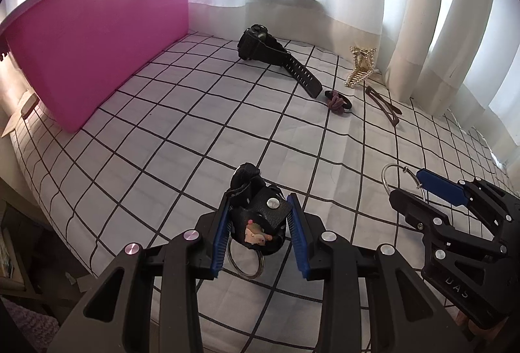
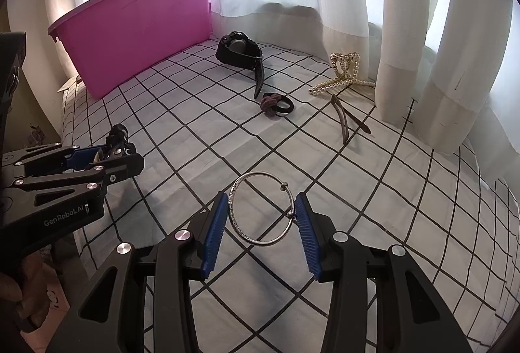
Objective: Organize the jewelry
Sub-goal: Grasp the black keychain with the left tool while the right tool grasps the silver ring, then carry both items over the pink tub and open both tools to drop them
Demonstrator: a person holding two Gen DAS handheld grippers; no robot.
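Note:
My left gripper (image 1: pixel 260 200) is shut on a black key fob (image 1: pixel 260 216) with a metal snap, a small charm and a key ring hanging under it, just above the checked cloth. In the right wrist view the same gripper (image 2: pixel 120 155) comes in from the left. My right gripper (image 2: pixel 262 197) is shut on a silver bangle (image 2: pixel 247 239), both blue pads touching its rim. It also shows at the right of the left wrist view, where the bangle (image 1: pixel 388 181) sticks out of it. A tall pink bin (image 1: pixel 97 44) (image 2: pixel 139 38) stands at the back left.
On the checked tablecloth (image 1: pixel 182 138) farther back lie a black watch (image 1: pixel 276 57) (image 2: pixel 240 51), a purple and black hair tie (image 1: pixel 338 101) (image 2: pixel 276 104), a pearl claw clip (image 1: pixel 360 67) (image 2: pixel 344 70) and a brown hair clip (image 1: pixel 383 104) (image 2: pixel 347 119). White curtains (image 2: pixel 406 60) hang behind and to the right.

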